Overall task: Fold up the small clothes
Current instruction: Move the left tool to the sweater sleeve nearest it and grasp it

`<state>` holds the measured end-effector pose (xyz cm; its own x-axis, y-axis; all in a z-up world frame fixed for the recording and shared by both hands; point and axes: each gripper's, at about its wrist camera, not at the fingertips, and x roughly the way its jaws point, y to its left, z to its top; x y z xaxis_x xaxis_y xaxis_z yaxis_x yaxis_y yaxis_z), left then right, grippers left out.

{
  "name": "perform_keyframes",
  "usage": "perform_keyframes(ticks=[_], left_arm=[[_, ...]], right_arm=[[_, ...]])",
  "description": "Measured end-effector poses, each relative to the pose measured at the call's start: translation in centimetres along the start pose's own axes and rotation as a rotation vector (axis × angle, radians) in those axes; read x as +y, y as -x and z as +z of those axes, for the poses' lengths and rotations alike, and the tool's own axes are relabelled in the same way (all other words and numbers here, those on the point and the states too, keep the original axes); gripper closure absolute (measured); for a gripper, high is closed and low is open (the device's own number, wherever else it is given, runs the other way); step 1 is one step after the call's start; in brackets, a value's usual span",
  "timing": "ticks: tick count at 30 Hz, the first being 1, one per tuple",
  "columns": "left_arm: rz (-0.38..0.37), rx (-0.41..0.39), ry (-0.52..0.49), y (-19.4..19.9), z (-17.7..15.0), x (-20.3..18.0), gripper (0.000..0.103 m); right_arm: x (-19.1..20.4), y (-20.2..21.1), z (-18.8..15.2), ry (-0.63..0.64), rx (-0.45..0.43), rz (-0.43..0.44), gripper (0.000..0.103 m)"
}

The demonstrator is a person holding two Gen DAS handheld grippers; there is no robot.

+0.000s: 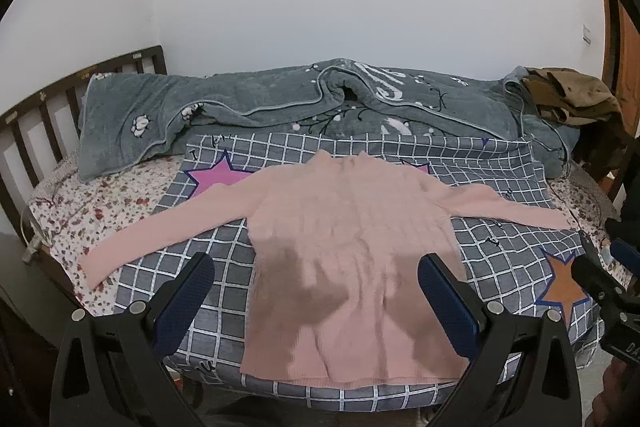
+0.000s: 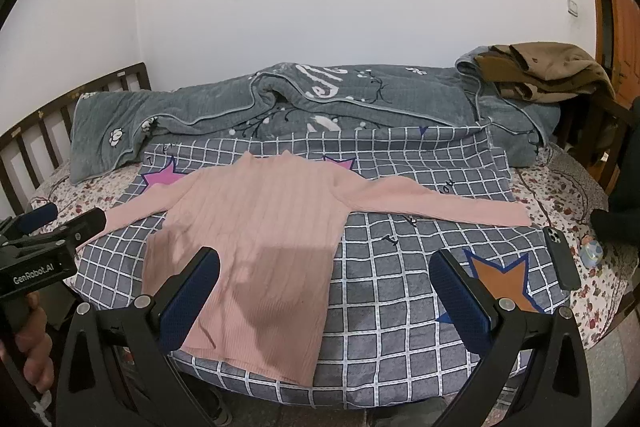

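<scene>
The pink ribbed knit sweater (image 1: 352, 251) lies flat and face-down or face-up (I cannot tell which) on a grey checked cloth with pink and orange stars (image 1: 500, 259), collar at 12 o'clock, hem at 6 o'clock near the bed edge, both sleeves spread straight out toward 9 and 3 o'clock. Nothing is folded yet, so the step in hand looks to be the first fold.

The left gripper (image 1: 316, 283) hovers above the lower body of the sweater with its fingers spread wide and nothing between them. The right gripper (image 2: 324, 283) hangs over the sweater's hem corner at about 4 o'clock, fingers likewise released and empty.

To do it well, I would take one sleeve by its cuff (image 2: 516, 217) and carry it across the chest, pinching only the top layer so the checked cloth is not lifted with it. The knit will likely stretch and sag, so a low, level carry should keep the ribs straight.

Further out, a rumpled grey-green quilted blanket (image 1: 248, 99) lies at 12 o'clock, a brown garment heap (image 2: 548, 67) at 2 o'clock, and a dark phone (image 2: 562, 259) at 3 o'clock, just beside the cloth's edge; the sleeve end should stay clear of it.
</scene>
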<state>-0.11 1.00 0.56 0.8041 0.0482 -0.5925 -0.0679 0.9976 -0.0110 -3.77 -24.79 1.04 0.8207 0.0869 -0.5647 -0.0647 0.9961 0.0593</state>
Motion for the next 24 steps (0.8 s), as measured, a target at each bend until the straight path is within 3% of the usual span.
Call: perform_keyframes(ticks=[6,8,16,24], left_arm=[[-0.002,0.022,0.082,-3.9,-2.6,3.5,0.000],[0.032,0.042,0.128,-5.9,-3.7,5.6,0.000],[0.081,0.110,0.303,-12.7,-6.9,15.7,0.004],[0.010,0.143,0.538,-18.0,-8.7,25.5,0.007]], right_arm=[[0.9,-1.5,-0.9,0.042,-0.035,-0.010,0.001],[1.4,-2.5,-1.3,0.067,-0.036,-0.020,0.001],[3.0,-8.6,-2.9,0.077,0.071,0.037,0.011],[4.3,-13.9,-4.2,0.116,0.122,0.023,0.012]])
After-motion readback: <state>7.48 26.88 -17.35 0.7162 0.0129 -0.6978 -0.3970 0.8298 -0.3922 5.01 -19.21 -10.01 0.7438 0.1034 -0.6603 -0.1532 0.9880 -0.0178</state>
